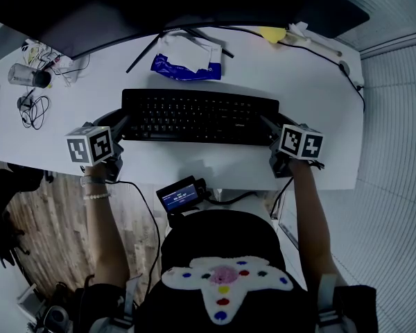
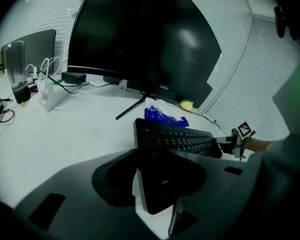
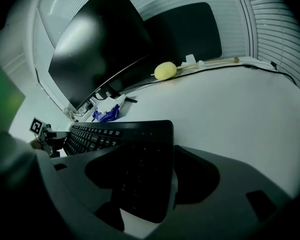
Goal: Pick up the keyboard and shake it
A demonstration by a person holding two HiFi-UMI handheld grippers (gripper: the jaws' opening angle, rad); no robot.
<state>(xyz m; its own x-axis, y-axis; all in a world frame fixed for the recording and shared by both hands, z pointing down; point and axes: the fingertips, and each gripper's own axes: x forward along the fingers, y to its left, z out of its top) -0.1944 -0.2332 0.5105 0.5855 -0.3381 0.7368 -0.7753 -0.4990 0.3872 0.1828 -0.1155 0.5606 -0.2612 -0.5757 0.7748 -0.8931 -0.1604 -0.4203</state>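
A black keyboard lies flat on the white desk, in front of the monitor. My left gripper is at its left end and my right gripper at its right end. In the left gripper view, the keyboard has its end deep between the jaws of the left gripper, which sit close against it. In the right gripper view, the keyboard pokes in between the jaws of the right gripper. Those jaws stand wide, with a strip of desk showing beside the keyboard's edge.
A dark curved monitor on thin legs spans the back. A blue and white packet lies behind the keyboard and a yellow object at the back right. A jar and cables crowd the left. A small lit screen hangs below the desk's front edge.
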